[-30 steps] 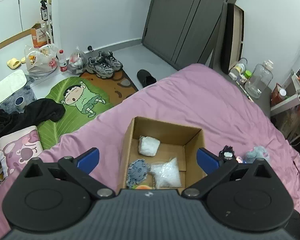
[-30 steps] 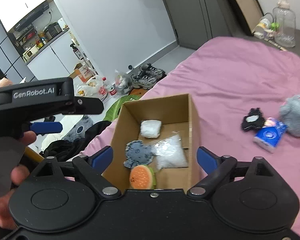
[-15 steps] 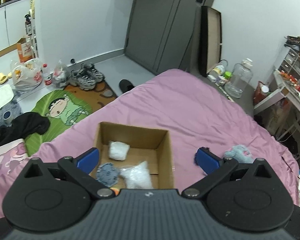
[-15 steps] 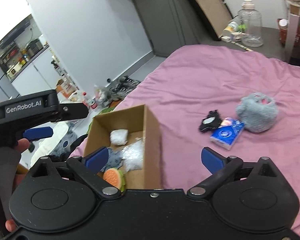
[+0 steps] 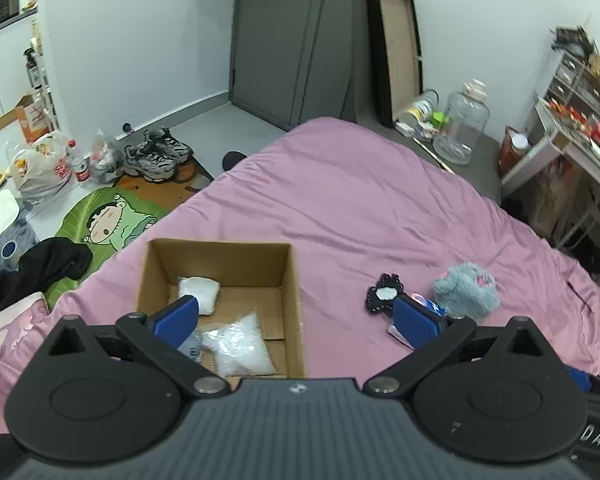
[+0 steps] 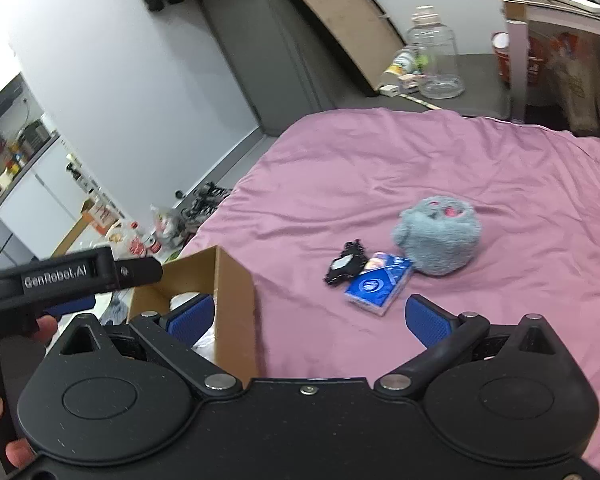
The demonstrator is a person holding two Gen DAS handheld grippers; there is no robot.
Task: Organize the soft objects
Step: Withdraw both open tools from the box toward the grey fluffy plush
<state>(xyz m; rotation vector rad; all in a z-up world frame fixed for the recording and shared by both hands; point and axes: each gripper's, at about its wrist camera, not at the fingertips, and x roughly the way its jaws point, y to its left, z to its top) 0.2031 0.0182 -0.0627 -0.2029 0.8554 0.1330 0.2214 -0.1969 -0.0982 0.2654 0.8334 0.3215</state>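
Blue-padded left gripper and right gripper gape wide, holding nothing.

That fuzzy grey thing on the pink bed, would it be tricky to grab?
Probably not. The fuzzy grey plush looks soft and should squash between the fingers. It seems light for its bulk. Its rounded shape might tumble on the bedsheet if nudged.

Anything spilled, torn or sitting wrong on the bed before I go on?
Nothing spilled or damaged. The cardboard box stands upright; the grey plush, blue tissue pack and black item simply lie unboxed on the pink sheet.
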